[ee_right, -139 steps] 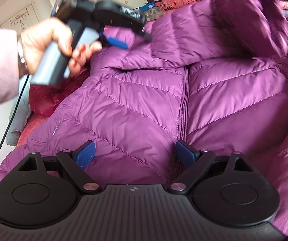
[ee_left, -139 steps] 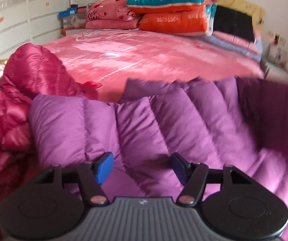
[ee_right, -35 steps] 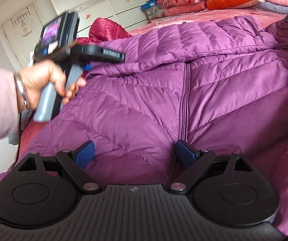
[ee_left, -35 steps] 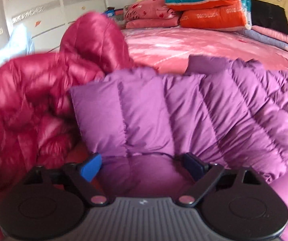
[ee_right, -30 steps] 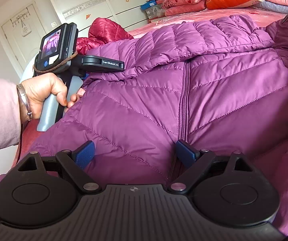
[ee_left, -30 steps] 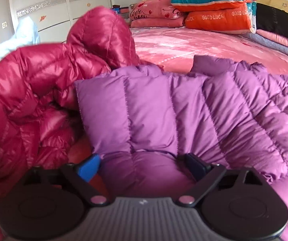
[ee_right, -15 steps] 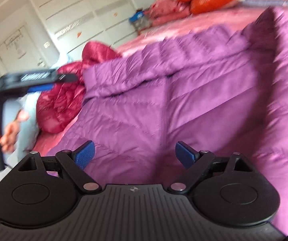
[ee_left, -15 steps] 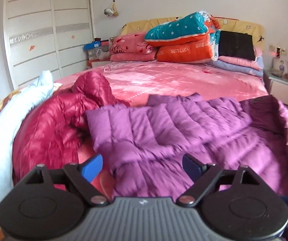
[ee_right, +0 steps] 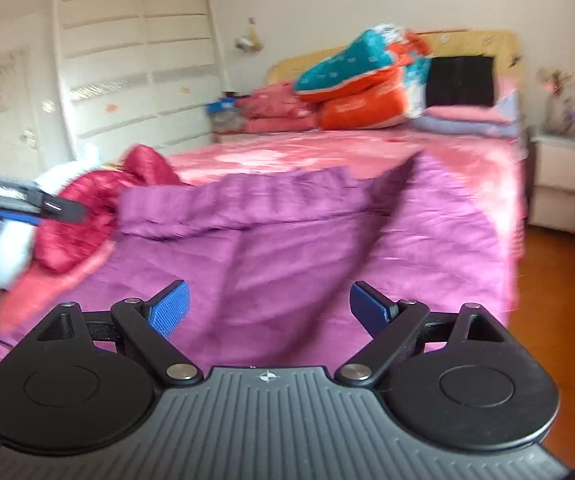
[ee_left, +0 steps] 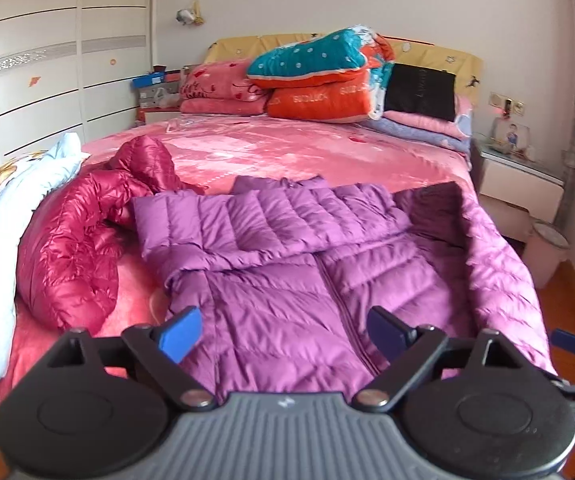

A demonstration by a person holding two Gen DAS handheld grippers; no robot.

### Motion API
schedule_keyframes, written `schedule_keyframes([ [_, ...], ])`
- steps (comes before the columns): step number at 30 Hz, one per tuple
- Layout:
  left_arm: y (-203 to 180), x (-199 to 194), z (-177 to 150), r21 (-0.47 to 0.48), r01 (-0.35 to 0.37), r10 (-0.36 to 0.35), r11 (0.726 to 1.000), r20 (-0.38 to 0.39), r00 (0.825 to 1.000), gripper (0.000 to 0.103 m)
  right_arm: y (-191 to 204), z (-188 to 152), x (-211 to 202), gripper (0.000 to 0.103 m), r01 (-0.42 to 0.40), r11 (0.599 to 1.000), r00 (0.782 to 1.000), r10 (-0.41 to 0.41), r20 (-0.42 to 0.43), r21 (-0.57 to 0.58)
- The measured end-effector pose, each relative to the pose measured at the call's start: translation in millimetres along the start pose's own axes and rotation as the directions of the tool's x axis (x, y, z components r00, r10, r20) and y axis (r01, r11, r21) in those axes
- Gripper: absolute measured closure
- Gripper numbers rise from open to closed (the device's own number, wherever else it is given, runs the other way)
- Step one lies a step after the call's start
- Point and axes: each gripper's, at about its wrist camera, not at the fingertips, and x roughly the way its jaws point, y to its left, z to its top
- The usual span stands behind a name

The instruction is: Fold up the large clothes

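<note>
Purple quilted down jacket (ee_left: 327, 280) lies flat across the pink bedspread (ee_left: 287, 152), zip running away from both grippers, one sleeve folded across its chest. Left gripper (ee_left: 283, 330), opening wide and empty, hangs over the hem; right gripper (ee_right: 269, 308), spread and empty, likewise. Blur hides the jacket's right side.

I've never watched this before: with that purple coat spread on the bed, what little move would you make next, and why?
Probably bring the right claw to the purple coat's right edge, where the sleeve hangs unfolded. The other sleeve already lies across the chest. Both claws are empty; the left claw is opening.
</note>
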Motion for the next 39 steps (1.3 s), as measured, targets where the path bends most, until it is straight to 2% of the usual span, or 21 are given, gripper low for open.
schedule_keyframes([
  [3,-4.8,-12.8,-4.3,-0.001,0.033,-0.033,0.999,-0.015,0.999,0.013,-3.2,-8.6,4.7,0.0,0.1,0.99,0.994,-0.104,-0.036,-0.098],
  [5,-6.9,-21.2,-6.3,-0.006,0.052,-0.052,0.999,-0.02,0.998,0.012,-0.6,-14.3,11.3,0.0,0.133,0.975,0.987,-0.146,-0.061,-0.177],
  [12,-15.2,-35.6,-8.0,-0.02,0.081,-0.081,0.997,-0.016,0.997,0.009,10.3,-31.4,31.5,0.0,0.101,0.94,0.981,-0.149,-0.126,-0.326],
  [16,-21.4,-26.0,-6.4,-0.006,0.105,-0.105,0.994,-0.011,0.994,0.009,4.4,-32.5,43.4,0.0,0.153,0.928,0.965,-0.215,-0.15,-0.341],
  [20,-22.0,-6.8,-3.4,-0.039,0.13,-0.13,0.991,-0.004,0.992,0.009,-7.5,-26.7,55.5,0.002,0.183,0.941,0.96,-0.234,-0.156,-0.284],
  [21,-22.2,-2.1,-2.5,-0.043,0.132,-0.133,0.99,-0.002,0.991,0.009,-10.3,-25.8,58.9,0.007,0.189,0.941,0.958,-0.239,-0.158,-0.28],
  [23,-21.7,6.7,0.8,-0.047,0.138,-0.138,0.989,0.003,0.99,0.009,-15.1,-23.3,65.0,0.026,0.198,0.941,0.955,-0.248,-0.161,-0.275],
  [24,-21.3,11.5,2.9,-0.052,0.141,-0.141,0.989,0.011,0.99,0.009,-15.9,-24.5,62.0,0.03,0.199,0.942,0.955,-0.249,-0.162,-0.27],
  [26,-20.0,19.9,6.6,-0.067,0.148,-0.147,0.987,0.026,0.989,0.009,-16.7,-23.0,62.9,0.051,0.201,0.941,0.954,-0.251,-0.164,-0.272],
  [29,-16.2,34.4,11.8,-0.087,0.156,-0.153,0.984,0.041,0.987,0.009,-11.1,-24.0,57.8,0.066,0.224,0.932,0.948,-0.276,-0.157,-0.285],
  [32,-11.2,47.6,18.4,-0.08,0.135,-0.128,0.988,0.082,0.988,0.009,-9.3,-22.0,45.7,0.074,0.224,0.945,0.952,-0.264,-0.152,-0.24],
  [39,23.8,70.6,44.5,-0.121,0.121,-0.097,0.985,0.185,0.978,0.009,-25.5,8.8,36.1,0.075,0.194,0.981,0.967,-0.193,-0.166,-0.013],
])
